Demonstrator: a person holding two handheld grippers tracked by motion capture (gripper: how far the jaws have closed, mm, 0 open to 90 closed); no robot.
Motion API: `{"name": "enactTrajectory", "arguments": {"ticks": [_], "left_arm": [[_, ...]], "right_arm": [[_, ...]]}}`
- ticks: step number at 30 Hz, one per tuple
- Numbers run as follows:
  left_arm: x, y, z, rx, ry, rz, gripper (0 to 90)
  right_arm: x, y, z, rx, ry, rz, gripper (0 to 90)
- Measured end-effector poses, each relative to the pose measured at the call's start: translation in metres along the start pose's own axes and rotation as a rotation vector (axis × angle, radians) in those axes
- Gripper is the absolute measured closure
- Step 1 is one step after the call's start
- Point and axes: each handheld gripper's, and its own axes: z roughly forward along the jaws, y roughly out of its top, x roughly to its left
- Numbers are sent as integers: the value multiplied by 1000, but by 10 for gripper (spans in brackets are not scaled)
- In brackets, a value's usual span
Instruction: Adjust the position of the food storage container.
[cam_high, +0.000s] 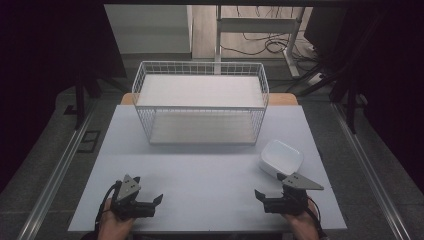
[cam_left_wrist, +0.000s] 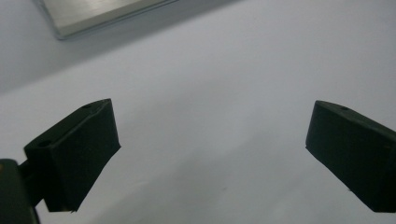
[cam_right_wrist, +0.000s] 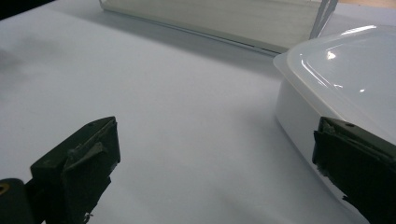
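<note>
A white plastic container (cam_high: 281, 158) sits upside down on the white counter (cam_high: 200, 175), near its right edge and just ahead of the right tool (cam_high: 267, 196). That spot puts it within easy reach of the right hand, and it is probably the thing to be picked up. In the right gripper view, the container's wall (cam_right_wrist: 299, 116) lies close beside one jaw, apart from it as far as the angle lets me judge, and nothing is between the jaws. They stand wide apart, ready to straddle the rim.

The left tool (cam_high: 145, 202) rests low at the counter's near left, well apart from the container, its jaws spread just as wide over bare surface. It seems parked out of the way.

The white wire shelf rack (cam_high: 200, 102) stands at the far middle, its open front facing the person, so either tier could take the container.
</note>
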Motion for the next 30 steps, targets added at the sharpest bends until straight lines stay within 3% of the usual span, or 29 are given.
{"name": "enactTrajectory", "arguments": {"ticks": [5,11,21,27,30], "left_arm": [[1,0,2,-17,-32,-8,26],[2,-1,-1,-45,-40,-7,26],[1,0,-1,-11,-55,-35,30],[1,1,-1,-2,-80,-52,28],[1,1,-2,0,-75,-46,25]], "right_arm": [[-5,-5,4,37,16,24,0],[-7,-4,4,33,28,38,0],[-10,-3,4,57,8,23,1],[-12,0,2,74,-15,13,55],[-13,4,-1,83,-42,-4,132]]}}
